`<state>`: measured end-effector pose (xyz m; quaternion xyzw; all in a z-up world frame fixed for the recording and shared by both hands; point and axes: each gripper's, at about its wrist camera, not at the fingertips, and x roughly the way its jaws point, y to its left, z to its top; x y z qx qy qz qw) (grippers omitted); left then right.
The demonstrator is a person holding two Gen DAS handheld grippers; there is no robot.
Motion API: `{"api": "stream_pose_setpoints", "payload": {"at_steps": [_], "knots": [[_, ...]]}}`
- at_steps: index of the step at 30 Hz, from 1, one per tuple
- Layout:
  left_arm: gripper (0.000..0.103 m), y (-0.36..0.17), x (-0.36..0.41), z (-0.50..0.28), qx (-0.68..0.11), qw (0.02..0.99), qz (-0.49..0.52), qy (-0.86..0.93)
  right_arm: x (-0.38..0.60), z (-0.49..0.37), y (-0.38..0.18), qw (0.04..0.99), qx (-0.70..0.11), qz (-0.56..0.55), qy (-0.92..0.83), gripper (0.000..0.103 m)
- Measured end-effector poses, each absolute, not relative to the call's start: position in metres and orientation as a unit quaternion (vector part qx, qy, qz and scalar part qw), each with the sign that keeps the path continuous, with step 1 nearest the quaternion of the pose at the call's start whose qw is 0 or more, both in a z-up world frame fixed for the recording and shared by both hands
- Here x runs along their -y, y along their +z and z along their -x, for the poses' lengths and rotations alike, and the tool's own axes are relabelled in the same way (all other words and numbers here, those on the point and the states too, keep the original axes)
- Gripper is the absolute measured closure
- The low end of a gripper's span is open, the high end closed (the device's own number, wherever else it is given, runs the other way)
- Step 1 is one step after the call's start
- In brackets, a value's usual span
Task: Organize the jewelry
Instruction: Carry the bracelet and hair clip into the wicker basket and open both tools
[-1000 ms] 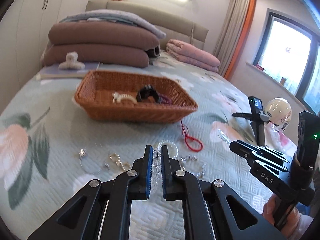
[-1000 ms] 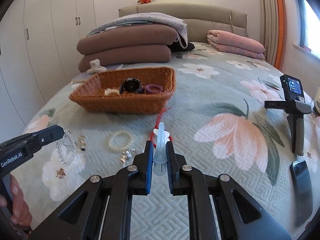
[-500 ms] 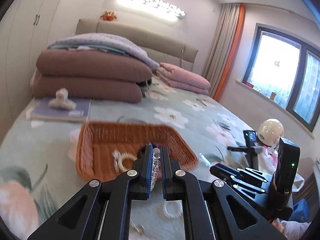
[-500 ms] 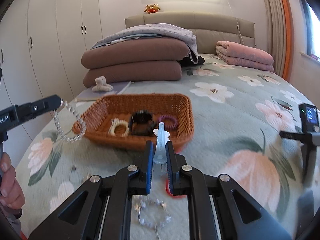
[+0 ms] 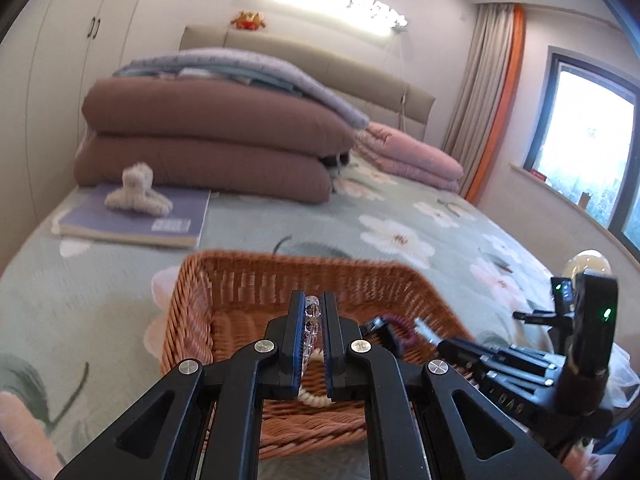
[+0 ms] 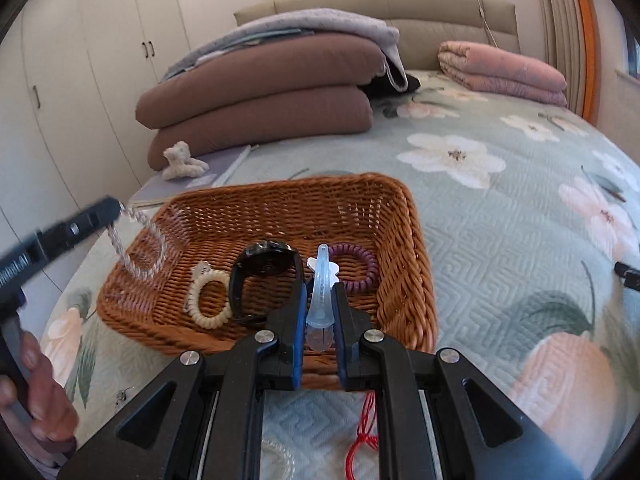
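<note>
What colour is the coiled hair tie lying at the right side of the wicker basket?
Purple. The coiled hair tie shows best in the right wrist view, inside the basket.

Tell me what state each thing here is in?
Left hand-held gripper: shut on bead bracelet, which dangles over the basket.
Right hand-held gripper: shut on clear clip.
Basket: open, partly filled.
Watch: in basket.
Purple coil tie: in basket.
Cream coil tie: in basket.
Red cord: on bed.
</note>
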<state>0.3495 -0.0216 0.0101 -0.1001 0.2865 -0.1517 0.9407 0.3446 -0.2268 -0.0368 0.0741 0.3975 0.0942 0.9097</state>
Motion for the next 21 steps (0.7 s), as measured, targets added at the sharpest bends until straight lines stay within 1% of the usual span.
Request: {"api": "stream_pose_setpoints", "payload": {"at_steps": [3,5,7,18,19,21], "knots": [[0.095,-0.008,0.02,-0.354,-0.302,0.935,0.105,-0.151,0.227,-0.35,-0.044,0.905,-0.409,-0.077,0.093,0.089],[0.095,-0.018,0.016,-0.356,-0.309,0.933,0.11,-0.146,0.231,-0.354,-0.052,0.896,-0.422,-0.1,0.102,0.089],[0.095,-0.026,0.01,-0.358,-0.314,0.931,0.12,-0.14,0.232,-0.353,-0.053,0.895,-0.42,-0.108,0.104,0.089],[0.095,-0.027,0.01,-0.355,-0.314,0.932,0.115,-0.138,0.226,-0.349,-0.051,0.901,-0.413,-0.089,0.099,0.089],[0.095,-0.026,0.01,-0.354,-0.315,0.932,0.114,-0.136,0.226,-0.347,-0.05,0.903,-0.411,-0.086,0.096,0.088],[0.089,-0.024,0.009,-0.352,-0.316,0.932,0.114,-0.136,0.227,-0.345,-0.046,0.906,-0.406,-0.082,0.091,0.086]]}}
